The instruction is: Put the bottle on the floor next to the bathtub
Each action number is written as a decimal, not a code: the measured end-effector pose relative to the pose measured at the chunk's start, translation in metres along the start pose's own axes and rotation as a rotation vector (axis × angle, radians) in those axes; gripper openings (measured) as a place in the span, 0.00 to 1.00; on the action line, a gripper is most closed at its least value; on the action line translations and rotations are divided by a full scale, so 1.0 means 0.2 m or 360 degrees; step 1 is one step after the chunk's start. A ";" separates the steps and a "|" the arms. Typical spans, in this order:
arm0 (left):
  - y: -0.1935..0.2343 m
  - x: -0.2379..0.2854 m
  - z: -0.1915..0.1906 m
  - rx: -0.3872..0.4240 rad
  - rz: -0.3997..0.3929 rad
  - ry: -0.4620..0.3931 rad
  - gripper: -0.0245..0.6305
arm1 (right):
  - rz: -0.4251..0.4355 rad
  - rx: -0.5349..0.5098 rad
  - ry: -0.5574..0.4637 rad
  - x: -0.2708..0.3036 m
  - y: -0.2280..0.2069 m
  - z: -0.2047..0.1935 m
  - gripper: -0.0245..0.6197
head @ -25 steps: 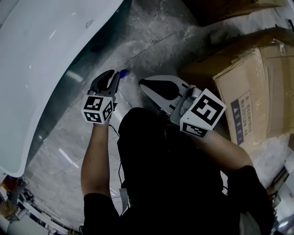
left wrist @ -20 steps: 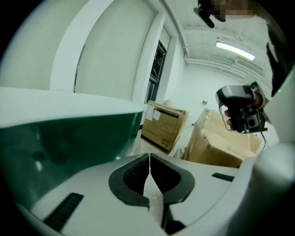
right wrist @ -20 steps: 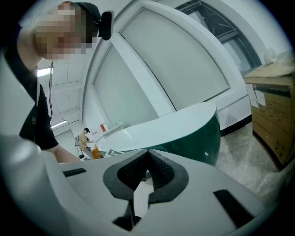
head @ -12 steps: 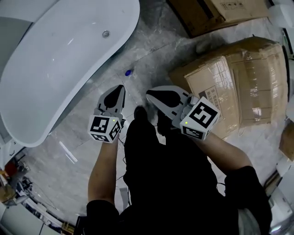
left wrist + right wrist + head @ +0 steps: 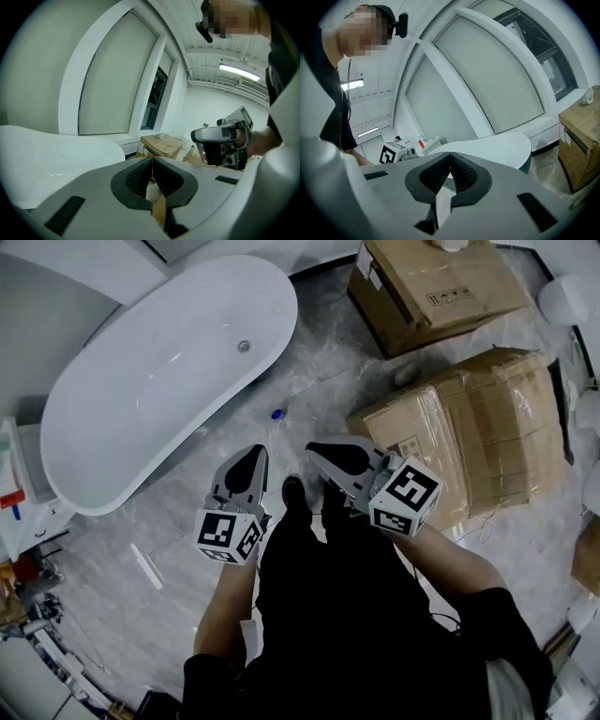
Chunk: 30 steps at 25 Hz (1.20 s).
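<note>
The bottle (image 5: 277, 413) shows from above as a small blue cap; it stands alone on the grey floor just beside the white bathtub (image 5: 159, 371). My left gripper (image 5: 257, 454) is held high over the floor, below and left of the bottle in the head view, shut with nothing in it. My right gripper (image 5: 315, 448) is level with it to the right, also shut and empty. In the left gripper view the left gripper (image 5: 152, 161) has its pads pressed together. The right gripper view shows the right gripper (image 5: 450, 158) the same way, with the bathtub (image 5: 497, 145) beyond it.
Two large cardboard boxes (image 5: 469, 427) (image 5: 431, 287) lie on the floor right of the bottle. White cabinets and clutter (image 5: 23, 493) stand at the left edge. The person's dark clothing and a shoe (image 5: 292, 491) fill the lower middle.
The head view has risen and widened. Both grippers have drawn up and back from the floor; the left one has left the bottle, which stays beside the bathtub, and its jaws have closed.
</note>
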<state>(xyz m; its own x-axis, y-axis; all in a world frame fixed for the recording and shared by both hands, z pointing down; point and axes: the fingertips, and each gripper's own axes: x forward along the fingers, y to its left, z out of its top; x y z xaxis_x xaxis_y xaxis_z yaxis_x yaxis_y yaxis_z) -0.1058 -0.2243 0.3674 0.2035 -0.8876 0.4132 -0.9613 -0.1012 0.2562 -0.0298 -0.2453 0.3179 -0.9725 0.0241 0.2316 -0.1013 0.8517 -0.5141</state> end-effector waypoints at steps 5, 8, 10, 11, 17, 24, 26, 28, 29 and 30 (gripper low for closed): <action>-0.13 -0.22 0.18 0.0051 0.0067 -0.0014 0.07 | 0.0043 -0.0067 0.0013 -0.13 0.16 0.07 0.08; -0.19 -0.34 0.26 0.0034 0.0099 -0.0048 0.07 | 0.0084 -0.0106 0.0002 -0.19 0.27 0.10 0.08; -0.23 -0.41 0.29 0.0054 0.0107 -0.0074 0.07 | 0.0087 -0.0126 -0.0010 -0.22 0.32 0.12 0.08; -0.24 -0.44 0.31 0.0066 0.0107 -0.0086 0.07 | 0.0087 -0.0135 -0.0018 -0.23 0.34 0.14 0.08; -0.26 -0.66 0.40 0.0046 0.0135 -0.0166 0.07 | 0.0126 -0.0200 -0.0064 -0.24 0.52 0.23 0.08; -0.17 -0.98 0.55 0.0111 0.0100 -0.0264 0.07 | 0.0244 -0.0124 -0.0219 -0.12 0.87 0.43 0.08; -0.13 -1.08 0.60 0.0137 0.0092 -0.0298 0.07 | 0.0238 -0.0242 -0.0218 -0.06 0.98 0.47 0.08; -0.08 -1.18 0.63 0.0147 0.0088 -0.0323 0.07 | 0.0237 -0.0299 -0.0235 0.01 1.08 0.50 0.08; -0.06 -1.23 0.64 0.0151 0.0085 -0.0330 0.07 | 0.0238 -0.0303 -0.0249 0.05 1.12 0.51 0.08; -0.02 -1.29 0.65 0.0159 0.0081 -0.0336 0.07 | 0.0238 -0.0309 -0.0262 0.09 1.17 0.52 0.08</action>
<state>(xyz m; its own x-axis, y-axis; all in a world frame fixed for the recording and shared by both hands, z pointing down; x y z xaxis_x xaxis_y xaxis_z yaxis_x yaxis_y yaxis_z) -0.1779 -0.0538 0.1468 0.1210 -0.9659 0.2289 -0.9851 -0.0884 0.1474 -0.0921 -0.0994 0.1163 -0.9962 0.0850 0.0199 0.0721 0.9296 -0.3613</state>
